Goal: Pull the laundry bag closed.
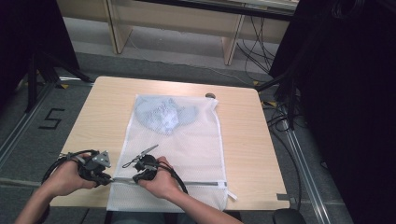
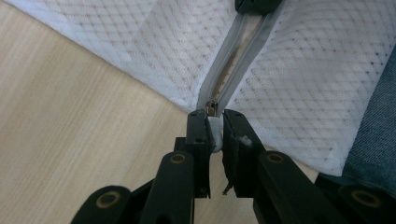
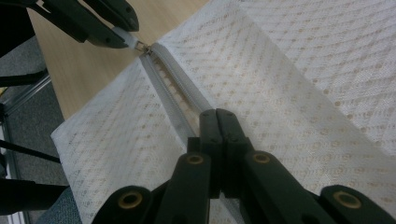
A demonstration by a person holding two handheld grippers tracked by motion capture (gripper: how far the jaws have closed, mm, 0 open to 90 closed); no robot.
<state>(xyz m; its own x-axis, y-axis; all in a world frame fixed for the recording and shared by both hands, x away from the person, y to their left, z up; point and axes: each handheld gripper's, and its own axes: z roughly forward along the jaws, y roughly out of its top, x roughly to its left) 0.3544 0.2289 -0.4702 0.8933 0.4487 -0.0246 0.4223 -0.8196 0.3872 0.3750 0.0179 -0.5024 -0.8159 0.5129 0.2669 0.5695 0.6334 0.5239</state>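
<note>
Hands come in at the near edge of the tabletop (image 1: 93, 100), each with a tool. The left tool (image 1: 106, 179) pinches the small white zipper pull (image 2: 214, 133) at the left end of the zipper (image 1: 187, 183). Its jaws are clenched on the pull. The right tool (image 1: 138, 178) is just beside it, to the right, jaws squeezed tight on the zipper tape of the white mesh laundry bag (image 1: 187, 144).

The zipper runs left to right along the near edge of the bag, so the pull likely has to slide away from the left tool's side, toward the right.

Up close, the left gripper view shows the metal slider (image 2: 212, 107) and the teeth. The high view shows something else: blue clothes (image 1: 163, 113) bunched inside the far end of the bag.
</note>
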